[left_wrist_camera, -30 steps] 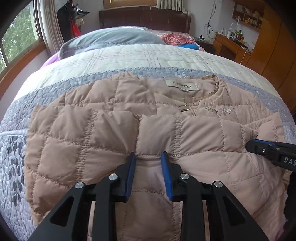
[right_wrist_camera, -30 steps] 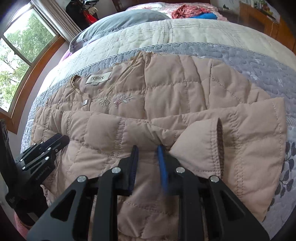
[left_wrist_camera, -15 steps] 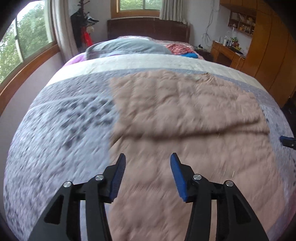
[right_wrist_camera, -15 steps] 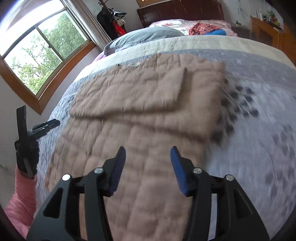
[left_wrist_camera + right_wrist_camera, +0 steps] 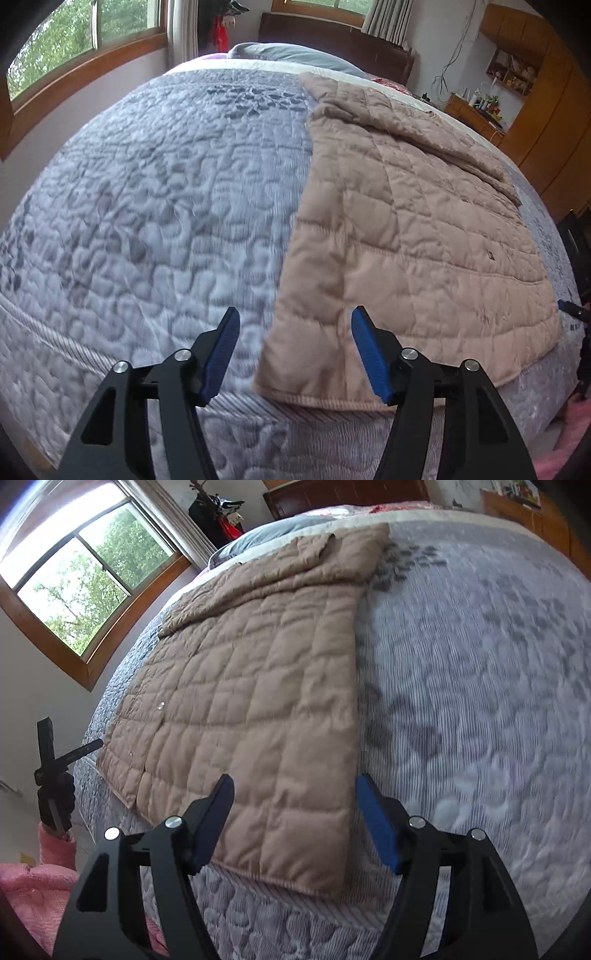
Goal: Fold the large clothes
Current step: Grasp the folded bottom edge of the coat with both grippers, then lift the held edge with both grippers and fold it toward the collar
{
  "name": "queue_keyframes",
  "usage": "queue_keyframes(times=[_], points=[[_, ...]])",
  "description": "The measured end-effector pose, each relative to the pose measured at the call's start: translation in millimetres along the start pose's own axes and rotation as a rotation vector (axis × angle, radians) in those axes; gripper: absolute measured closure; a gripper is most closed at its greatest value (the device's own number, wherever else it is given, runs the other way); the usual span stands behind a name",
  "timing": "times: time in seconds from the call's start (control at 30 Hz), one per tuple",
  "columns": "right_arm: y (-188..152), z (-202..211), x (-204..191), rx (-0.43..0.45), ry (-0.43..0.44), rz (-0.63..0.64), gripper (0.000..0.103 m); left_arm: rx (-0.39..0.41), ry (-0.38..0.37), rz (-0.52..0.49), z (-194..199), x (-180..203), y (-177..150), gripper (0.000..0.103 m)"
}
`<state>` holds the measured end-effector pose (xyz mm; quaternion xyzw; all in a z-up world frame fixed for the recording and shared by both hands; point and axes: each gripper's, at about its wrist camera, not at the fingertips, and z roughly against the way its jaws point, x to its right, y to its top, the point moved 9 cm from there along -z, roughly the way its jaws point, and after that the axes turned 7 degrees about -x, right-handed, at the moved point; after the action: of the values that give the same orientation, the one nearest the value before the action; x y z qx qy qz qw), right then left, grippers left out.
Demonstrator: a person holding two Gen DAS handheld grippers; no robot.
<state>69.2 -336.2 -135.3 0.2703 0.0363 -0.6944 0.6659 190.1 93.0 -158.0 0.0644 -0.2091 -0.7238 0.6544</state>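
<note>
While one beige quilted jacket [image 5: 406, 229] lies folded flat on the grey quilted bedspread [image 5: 159, 192], reaching its near edge, two grippers hover above that edge. The left gripper [image 5: 291, 350] frames the jacket's near left corner, the right gripper [image 5: 293, 823] its near right corner; both sets of jaws are opening, gripping nothing. A second ago each pinched a fold near the collar; now the collar and label are hidden, and both claws are back at the hem.
</note>
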Motion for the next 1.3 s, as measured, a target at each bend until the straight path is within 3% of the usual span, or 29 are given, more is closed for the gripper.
queue_keyframes(times=[0.1, 0.27, 0.33, 0.37, 0.4, 0.43, 0.47, 0.5, 0.77, 1.0, 1.2, 1.3], points=[[-18.1, -3.2, 5.7, -0.009, 0.006, -0.023, 0.034, -0.017, -0.052, 0.019, -8.9, 5.6, -9.8, 0.040], [-28.4, -12.1, 7.3, -0.008, -0.008, -0.025, 0.039, -0.008, -0.038, 0.012, -16.3, 13.4, -13.3, 0.041], [-29.3, -13.7, 4.3, -0.002, -0.025, -0.007, 0.052, -0.006, -0.047, 0.017, -16.3, 15.2, -14.1, 0.042], [-29.6, -15.0, 2.9, -0.002, -0.030, -0.001, 0.058, -0.004, -0.052, 0.015, -15.9, 16.2, -14.8, 0.053], [-30.0, -17.2, -0.6, -0.004, -0.022, 0.008, 0.071, -0.005, -0.059, 0.016, -16.3, 17.2, -15.0, 0.067], [-30.1, -18.9, -1.3, -0.008, -0.019, 0.011, 0.082, -0.006, -0.076, 0.026, -16.9, 17.6, -15.9, 0.073], [-30.0, -20.6, -1.5, -0.016, -0.005, 0.010, 0.086, -0.005, -0.090, 0.032, -16.9, 18.1, -16.2, 0.083], [-29.3, -21.3, -3.3, -0.018, 0.015, 0.003, 0.089, -0.004, -0.110, 0.040, -16.3, 18.9, -16.6, 0.087], [-30.0, 5.2, -7.8, 0.029, 0.015, 0.021, 0.092, 0.051, -0.123, 0.030, 10.3, 25.0, -23.0, 0.091], [-54.0, 17.5, -10.6, 0.020, -0.011, 0.059, 0.092, 0.033, -0.105, 0.005, 30.3, 23.6, -58.4, 0.091], [-68.5, -7.7, 5.4, -0.029, -0.041, 0.026, 0.092, -0.013, -0.062, -0.002, 1.4, 18.9, -76.5, 0.090], [-63.4, -9.0, 9.8, -0.013, -0.007, -0.001, 0.092, -0.013, -0.050, -0.015, 1.0, 20.7, -75.5, 0.090]])
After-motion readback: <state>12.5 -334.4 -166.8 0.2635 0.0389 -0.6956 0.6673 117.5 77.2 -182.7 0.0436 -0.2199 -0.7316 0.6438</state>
